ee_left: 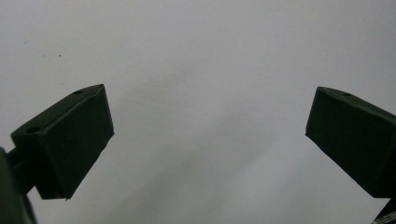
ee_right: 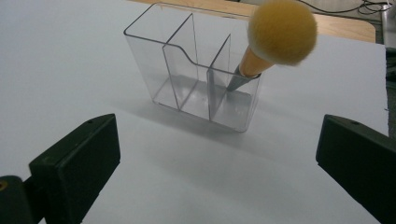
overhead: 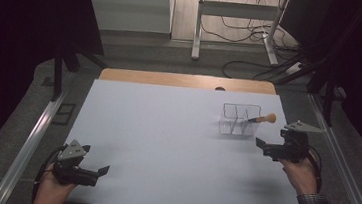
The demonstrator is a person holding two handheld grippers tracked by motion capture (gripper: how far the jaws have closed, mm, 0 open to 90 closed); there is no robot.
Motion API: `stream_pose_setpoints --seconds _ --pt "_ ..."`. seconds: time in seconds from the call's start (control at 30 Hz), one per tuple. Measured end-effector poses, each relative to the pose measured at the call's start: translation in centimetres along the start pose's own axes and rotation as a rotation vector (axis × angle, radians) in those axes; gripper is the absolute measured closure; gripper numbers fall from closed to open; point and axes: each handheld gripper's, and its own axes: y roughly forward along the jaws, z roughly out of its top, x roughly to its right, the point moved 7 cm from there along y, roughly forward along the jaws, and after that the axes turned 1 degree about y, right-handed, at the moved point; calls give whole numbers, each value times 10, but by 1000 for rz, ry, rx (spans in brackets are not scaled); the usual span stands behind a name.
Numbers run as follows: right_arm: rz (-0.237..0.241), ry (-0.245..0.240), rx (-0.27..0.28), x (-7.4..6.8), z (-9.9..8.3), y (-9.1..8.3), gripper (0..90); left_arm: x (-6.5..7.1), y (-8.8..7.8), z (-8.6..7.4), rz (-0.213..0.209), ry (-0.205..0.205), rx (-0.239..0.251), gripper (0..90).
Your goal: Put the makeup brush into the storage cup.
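A clear plastic organizer [overhead: 240, 120] stands on the far right part of the white table [overhead: 164, 145], and a makeup brush [overhead: 263, 119] with a yellow-orange puff head leans in its rightmost compartment, handle down, head up and tilted out over the right rim. The right gripper [overhead: 265, 146] hovers just near of the organizer and slightly to its right, jaws spread wide and holding nothing; in the right gripper view the organizer [ee_right: 196, 74] sits straight ahead between the two black jaws, with the brush [ee_right: 275, 39] up and to the right of centre. The brush's long axis runs from low inside the compartment up and outward to the right (so the head overhangs on the side where the right gripper waits), which probably makes the head or upper handle the easiest part to close on. The left gripper [overhead: 97, 173] rests at the near left corner, well apart from the organizer, its jaws also wide open over bare table [ee_left: 201, 70]. The right hand [overhead: 302, 175] is clearly the nearer one for any reach to the brush.
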Motion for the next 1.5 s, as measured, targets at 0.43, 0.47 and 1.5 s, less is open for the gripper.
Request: stream_pose_setpoints --seconds 0.43,0.47,1.5 --pt "2 -4 -7 -6 -12 -2 0 1 0 1 3 9 -2 11" --pt "0 -4 -10 -7 -13 -2 0 1 0 1 4 11 -2 11" --pt "22 -53 -34 -27 -34 -7 0 -1 -2 0 18 13 0 12"
